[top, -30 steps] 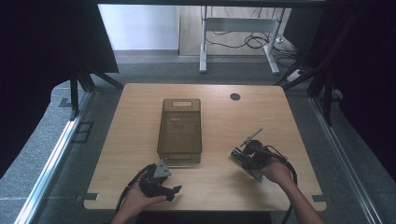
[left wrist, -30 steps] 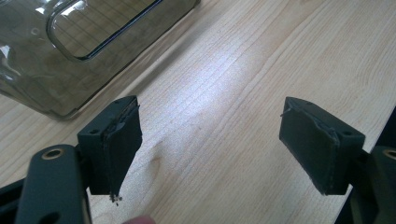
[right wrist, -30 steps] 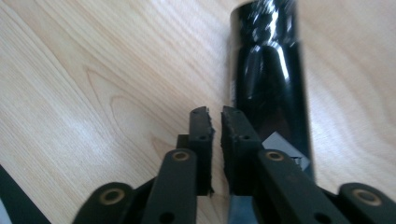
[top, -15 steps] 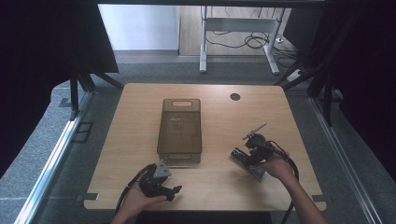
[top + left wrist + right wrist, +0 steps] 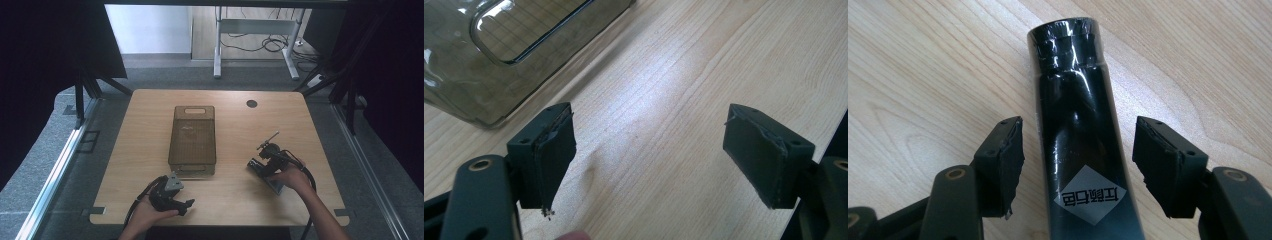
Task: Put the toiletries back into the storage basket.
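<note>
We are at the letting-go step. Our right gripper point(image 5: 1078, 170) has just been opening its jaws, and now they stand wide apart. The black tube point(image 5: 1080, 135) lies flat on the wooden table point(image 5: 923, 65), between the two jaws, but the pads do not touch it. There is a gap on each side. The tube has a shiny wrap, a cap end pointing away from us, and a grey diamond label near us. From the high view, the right gripper point(image 5: 267, 162) sits on the right side of the table, well apart from the clear brown bin point(image 5: 194, 140) in the middle.

Our left gripper point(image 5: 649, 150) has its jaws wide apart too, with just bare table between them. It rests near the short end of the bin point(image 5: 499, 55), close to the table's near edge.

We think the tube is set down now. For the next move, we should pull the right gripper straight back along the tube, so a jaw does not bump it and make it roll
</note>
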`<state>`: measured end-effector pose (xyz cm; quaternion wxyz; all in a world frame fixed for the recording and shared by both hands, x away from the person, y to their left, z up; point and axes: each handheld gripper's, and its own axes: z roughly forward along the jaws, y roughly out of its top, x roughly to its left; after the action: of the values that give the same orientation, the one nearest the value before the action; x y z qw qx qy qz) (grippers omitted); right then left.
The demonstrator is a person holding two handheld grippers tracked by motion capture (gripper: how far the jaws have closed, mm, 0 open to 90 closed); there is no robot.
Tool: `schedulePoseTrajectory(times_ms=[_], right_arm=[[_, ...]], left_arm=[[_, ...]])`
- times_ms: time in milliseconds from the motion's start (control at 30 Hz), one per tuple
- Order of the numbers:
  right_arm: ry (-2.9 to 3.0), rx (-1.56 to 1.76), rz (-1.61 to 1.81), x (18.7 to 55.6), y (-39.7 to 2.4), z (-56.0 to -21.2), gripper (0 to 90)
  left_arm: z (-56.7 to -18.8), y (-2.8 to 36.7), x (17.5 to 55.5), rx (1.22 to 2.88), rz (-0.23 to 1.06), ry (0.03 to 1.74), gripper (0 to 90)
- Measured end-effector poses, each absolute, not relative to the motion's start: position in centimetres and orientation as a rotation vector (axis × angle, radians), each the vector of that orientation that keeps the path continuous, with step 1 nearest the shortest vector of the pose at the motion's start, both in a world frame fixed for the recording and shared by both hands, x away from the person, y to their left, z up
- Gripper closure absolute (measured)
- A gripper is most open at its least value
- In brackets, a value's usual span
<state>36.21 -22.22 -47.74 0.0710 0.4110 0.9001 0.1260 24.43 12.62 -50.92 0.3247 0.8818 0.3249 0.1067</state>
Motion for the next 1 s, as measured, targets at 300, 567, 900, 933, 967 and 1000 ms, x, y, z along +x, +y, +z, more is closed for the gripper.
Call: schedulePoseTrajectory(times_ms=[300,567,900,933,967,1000], right_arm=[[2.724,1.228,0.331,36.7,-21.9,-48.6,37.5],[2.746,1.230,0.291,37.0,-21.7,-49.7,40.8],[2.753,1.237,0.293,37.0,-22.0,-50.1,40.9],[2.754,1.236,0.292,37.0,-22.0,-50.1,40.8],[2.754,1.237,0.291,37.0,-22.1,-50.2,40.7],[2.754,1.237,0.291,37.0,-22.1,-50.2,40.7]], left_arm=[[-51.2,12.6,24.5,2.320,0.278,0.854,21.3],[-51.2,12.5,24.5,2.322,0.278,0.854,21.3],[-51.3,12.5,24.5,2.330,0.282,0.853,21.2],[-51.3,12.5,24.5,2.330,0.281,0.853,21.2],[-51.3,12.5,24.5,2.330,0.281,0.853,21.3],[-51.3,12.4,24.5,2.331,0.282,0.853,21.3]])
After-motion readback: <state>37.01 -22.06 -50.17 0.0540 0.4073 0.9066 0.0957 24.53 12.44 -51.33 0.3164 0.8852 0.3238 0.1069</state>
